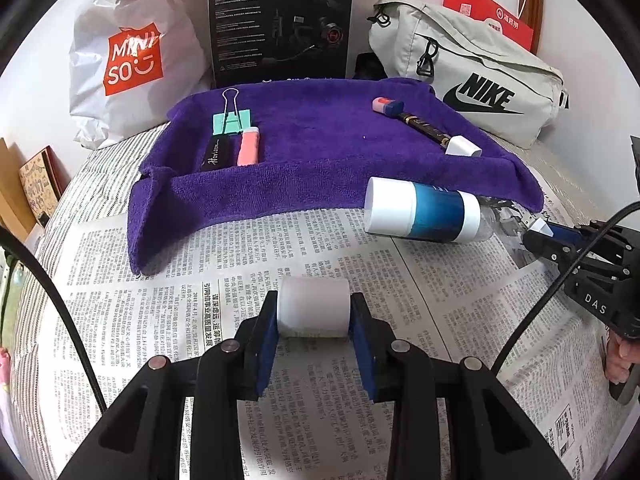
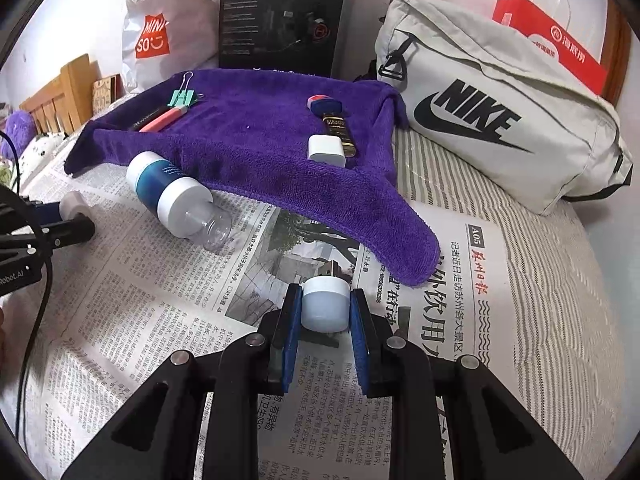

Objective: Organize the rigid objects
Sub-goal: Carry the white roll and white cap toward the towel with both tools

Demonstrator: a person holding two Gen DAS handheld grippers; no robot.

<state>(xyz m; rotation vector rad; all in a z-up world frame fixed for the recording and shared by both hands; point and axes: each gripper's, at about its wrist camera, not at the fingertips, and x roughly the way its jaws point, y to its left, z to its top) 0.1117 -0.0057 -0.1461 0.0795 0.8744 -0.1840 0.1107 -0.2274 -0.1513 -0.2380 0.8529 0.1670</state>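
My left gripper [image 1: 314, 303] is shut on a short white cylinder [image 1: 312, 316] just above the newspaper; the right wrist view shows it at the left edge [image 2: 74, 203]. My right gripper [image 2: 326, 300] is shut on a small white USB plug [image 2: 325, 308], its metal end pointing forward. A purple towel [image 1: 312, 176] holds a green binder clip [image 1: 230, 122], a pink highlighter [image 1: 248, 146], a black pen [image 1: 214, 156], a pink-and-blue eraser [image 1: 386, 105], a black-gold stick [image 1: 426, 128] and a white charger block [image 1: 462, 146]. A blue-and-white bottle [image 1: 424, 212] lies on its side by the towel's front edge.
Newspaper [image 1: 320, 380] covers a striped bed surface. Behind the towel stand a white Miniso bag [image 1: 128, 60], a black headset box [image 1: 280, 20], a grey Nike bag [image 1: 472, 76] and a red paper bag [image 1: 488, 20]. A hand [image 1: 618, 360] shows at the right edge.
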